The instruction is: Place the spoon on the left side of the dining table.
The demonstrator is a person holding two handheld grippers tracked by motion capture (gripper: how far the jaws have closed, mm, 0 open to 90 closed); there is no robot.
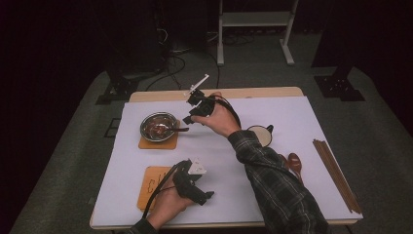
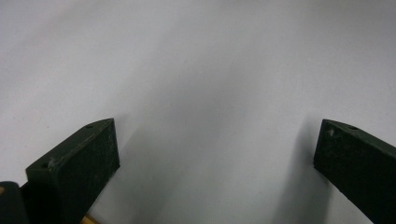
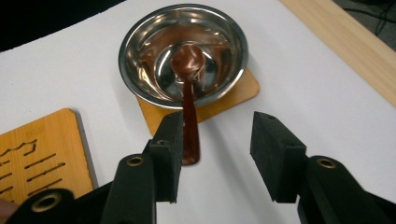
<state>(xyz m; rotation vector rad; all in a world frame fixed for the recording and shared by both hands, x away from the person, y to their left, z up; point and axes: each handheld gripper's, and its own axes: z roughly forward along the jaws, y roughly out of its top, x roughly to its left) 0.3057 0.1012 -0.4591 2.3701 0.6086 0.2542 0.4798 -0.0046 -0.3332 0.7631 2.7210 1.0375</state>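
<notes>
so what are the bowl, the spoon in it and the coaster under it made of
Bowl: looks like polished metal, probably stainless steel, given its mirror-like reflections.
Spoon: glossy reddish-brown, maybe lacquered wood or plastic; the shine leaves it open.
Coaster: light matte wood, possibly bamboo, judging by its pale tan colour.

A brown wooden spoon [image 3: 189, 100] is lying in a shiny steel bowl [image 3: 140, 42] in the upper middle of the right gripper view, its round head resting at the bowl's bottom and its handle leaning over the near rim. The bowl is sitting on a square wooden coaster [image 3: 233, 93], left of centre in the high view.
</notes>
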